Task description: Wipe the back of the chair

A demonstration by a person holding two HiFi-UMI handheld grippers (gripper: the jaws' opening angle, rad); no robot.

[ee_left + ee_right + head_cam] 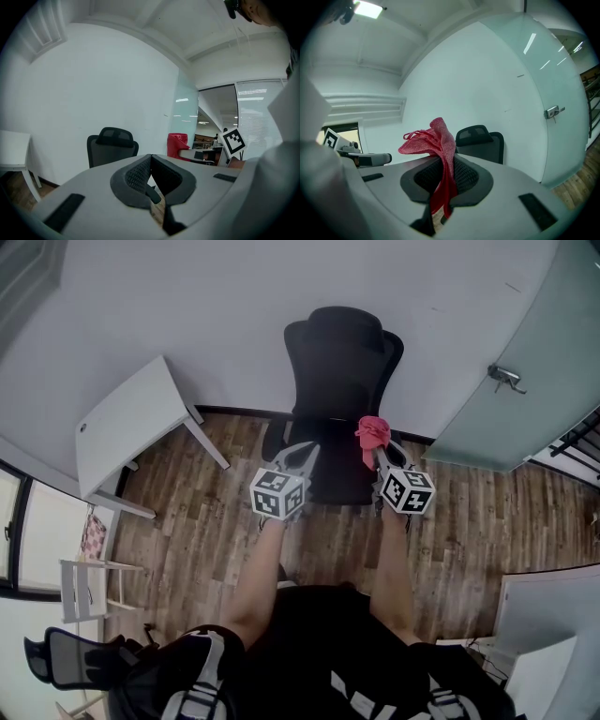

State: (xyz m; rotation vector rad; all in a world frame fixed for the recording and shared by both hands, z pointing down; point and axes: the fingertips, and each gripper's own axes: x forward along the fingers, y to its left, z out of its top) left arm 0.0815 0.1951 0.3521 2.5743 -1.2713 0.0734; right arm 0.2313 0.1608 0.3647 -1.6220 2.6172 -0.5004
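White wall (234, 296) far side. Wood-plank floor (487, 521). White table (122, 427) at left; frosted glass door (534, 334) with metal handle (506, 378) at right. Ceiling light (368, 8) lit.

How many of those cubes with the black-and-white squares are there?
2. One marker cube sits on the left gripper, the other on the right gripper holding the red cloth. None seems hidden.

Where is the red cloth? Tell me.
The red cloth is clamped in the right gripper, head view centre, facing the black office chair.
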